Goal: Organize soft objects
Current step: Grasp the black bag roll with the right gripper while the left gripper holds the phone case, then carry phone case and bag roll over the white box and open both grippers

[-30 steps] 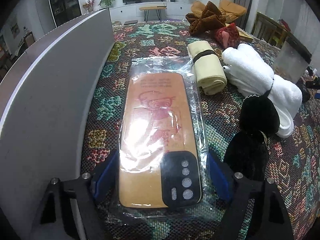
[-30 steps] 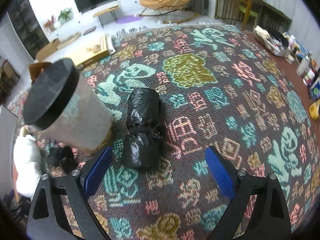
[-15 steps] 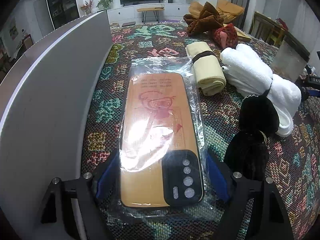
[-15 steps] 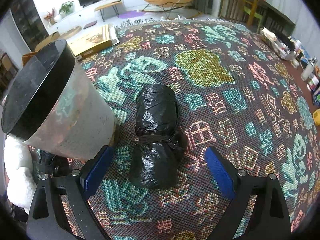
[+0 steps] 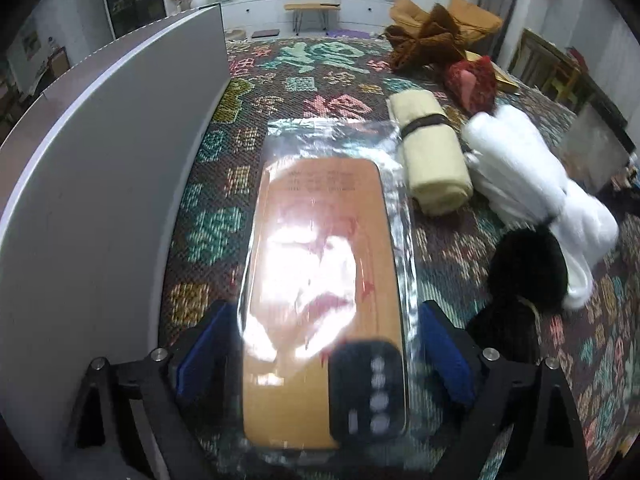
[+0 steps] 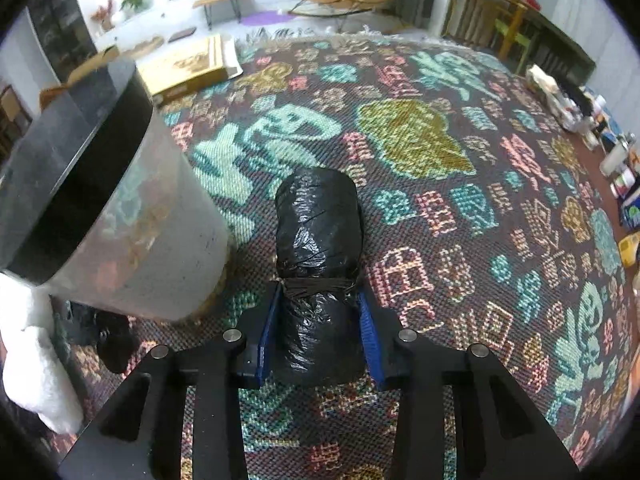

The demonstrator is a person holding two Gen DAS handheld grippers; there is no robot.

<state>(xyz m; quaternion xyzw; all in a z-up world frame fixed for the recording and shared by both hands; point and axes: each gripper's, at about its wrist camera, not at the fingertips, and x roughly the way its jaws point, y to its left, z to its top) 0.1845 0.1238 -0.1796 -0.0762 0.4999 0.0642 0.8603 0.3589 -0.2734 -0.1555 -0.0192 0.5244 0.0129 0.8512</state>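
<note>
On the patterned woven cloth [image 6: 460,208], the right gripper [image 6: 320,332] is closing on a black plastic bundle [image 6: 320,256] beside the translucent bin [image 6: 132,240] — pads touching it. The left gripper [image 5: 324,356] is opening, apparently clear of the bagged phone case [image 5: 324,280] between its jaws — blur hides the edges.

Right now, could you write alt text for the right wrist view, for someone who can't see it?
The right hand-held gripper is closing its blue pads on a black plastic-wrapped bundle lying on a patterned woven cloth. A frosted bin with a black rim stands just left of the bundle.
</note>
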